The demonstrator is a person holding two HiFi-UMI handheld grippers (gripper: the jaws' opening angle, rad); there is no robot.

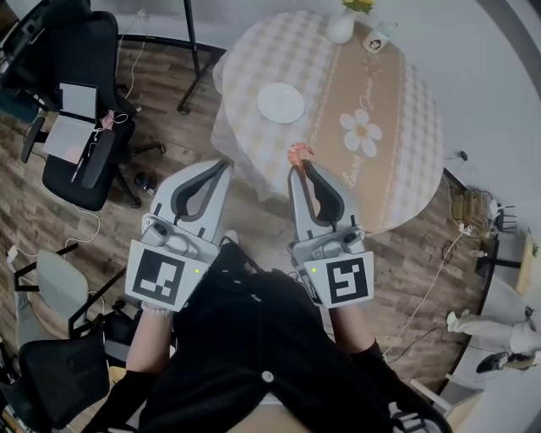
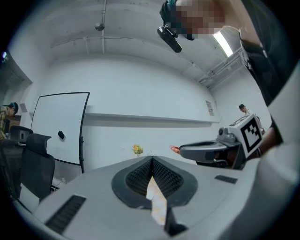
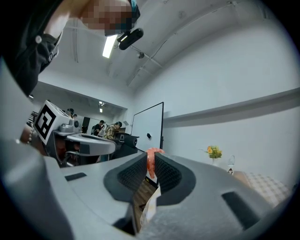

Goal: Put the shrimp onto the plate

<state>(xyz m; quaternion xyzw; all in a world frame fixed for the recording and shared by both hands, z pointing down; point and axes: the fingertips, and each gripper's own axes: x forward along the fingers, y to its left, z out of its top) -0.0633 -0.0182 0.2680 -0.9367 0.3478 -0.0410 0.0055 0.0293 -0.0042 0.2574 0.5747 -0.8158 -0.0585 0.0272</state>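
1. Orange shrimp (image 1: 297,154), frame centre, clamped in the right claw's (image 1: 298,169) tips.
2. White plate (image 1: 281,102) on the checked surface (image 1: 397,127), upper centre.
3. Left claw (image 1: 221,166), jaws together, holding nothing.

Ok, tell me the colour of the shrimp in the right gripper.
Orange-pink; the shrimp shows best in the right gripper view.

Round table (image 1: 406,110) in checked cloth ahead of the right gripper (image 1: 302,167), white vase (image 1: 341,27) of yellow flowers (image 1: 359,5) at its far edge — mug (image 1: 375,41) beside it, black office chair (image 1: 93,51) well left of the left gripper (image 1: 221,165), wood floor (image 1: 161,84).
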